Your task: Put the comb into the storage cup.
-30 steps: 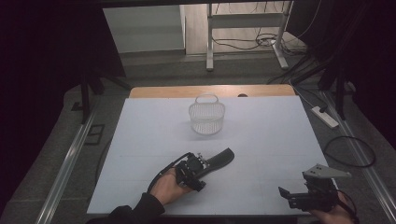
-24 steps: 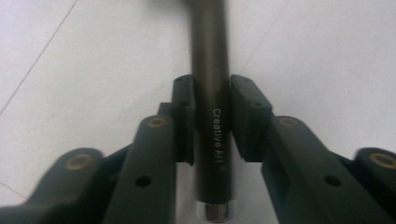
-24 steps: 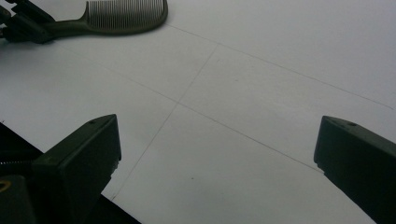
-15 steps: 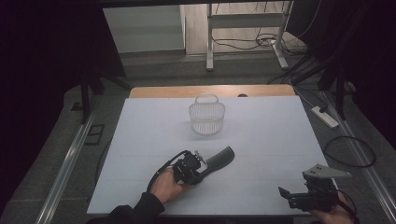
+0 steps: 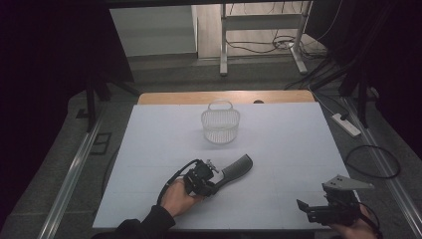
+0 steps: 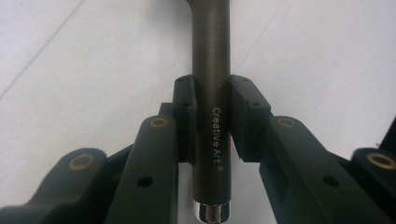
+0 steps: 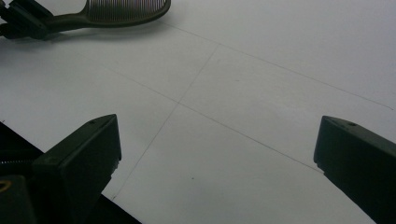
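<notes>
Smooth dark plastic is what my left gripper (image 6: 211, 116) pinches: its jaws have just been closing and now press both sides of the hairbrush (image 5: 238, 167) handle, near its chrome-capped end. The brush lies on the white table (image 5: 278, 144), its ridged oval head pointing toward the wire basket (image 5: 220, 124). Held so far back on a round, slick handle, the head could droop or roll once I lift. My right gripper (image 7: 217, 154) rests spread wide, holding nothing.
</notes>
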A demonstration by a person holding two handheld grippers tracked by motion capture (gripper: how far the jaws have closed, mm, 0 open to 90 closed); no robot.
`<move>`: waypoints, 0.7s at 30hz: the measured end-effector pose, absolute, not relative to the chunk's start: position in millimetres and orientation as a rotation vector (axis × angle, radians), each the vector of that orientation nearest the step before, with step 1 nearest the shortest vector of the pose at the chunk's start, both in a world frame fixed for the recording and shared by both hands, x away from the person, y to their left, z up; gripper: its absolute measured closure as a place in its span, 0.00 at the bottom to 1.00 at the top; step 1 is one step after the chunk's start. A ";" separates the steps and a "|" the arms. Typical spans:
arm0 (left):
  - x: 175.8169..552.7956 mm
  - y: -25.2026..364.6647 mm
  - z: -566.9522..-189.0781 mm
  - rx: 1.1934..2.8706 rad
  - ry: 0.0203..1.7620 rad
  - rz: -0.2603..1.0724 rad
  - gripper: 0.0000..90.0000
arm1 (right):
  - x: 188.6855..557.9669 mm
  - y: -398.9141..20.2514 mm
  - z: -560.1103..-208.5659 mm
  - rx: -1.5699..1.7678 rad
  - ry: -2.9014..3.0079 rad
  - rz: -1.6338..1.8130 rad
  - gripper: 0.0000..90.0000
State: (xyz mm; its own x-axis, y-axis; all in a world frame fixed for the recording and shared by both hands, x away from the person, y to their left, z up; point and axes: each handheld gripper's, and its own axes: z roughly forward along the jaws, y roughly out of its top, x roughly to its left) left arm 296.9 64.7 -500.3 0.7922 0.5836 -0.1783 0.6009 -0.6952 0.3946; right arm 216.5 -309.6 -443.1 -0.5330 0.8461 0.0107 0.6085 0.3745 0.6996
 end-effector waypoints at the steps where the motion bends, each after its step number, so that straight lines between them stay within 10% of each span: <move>1: 296.8 65.4 -498.8 2.537 0.882 -0.053 0.81 | 216.5 -309.6 -443.1 1.270 2.290 0.942 0.01; 21: 292.9 80.3 -478.4 2.385 0.815 -0.021 0.81 | 214.4 -309.3 -441.8 1.238 2.293 0.969 0.00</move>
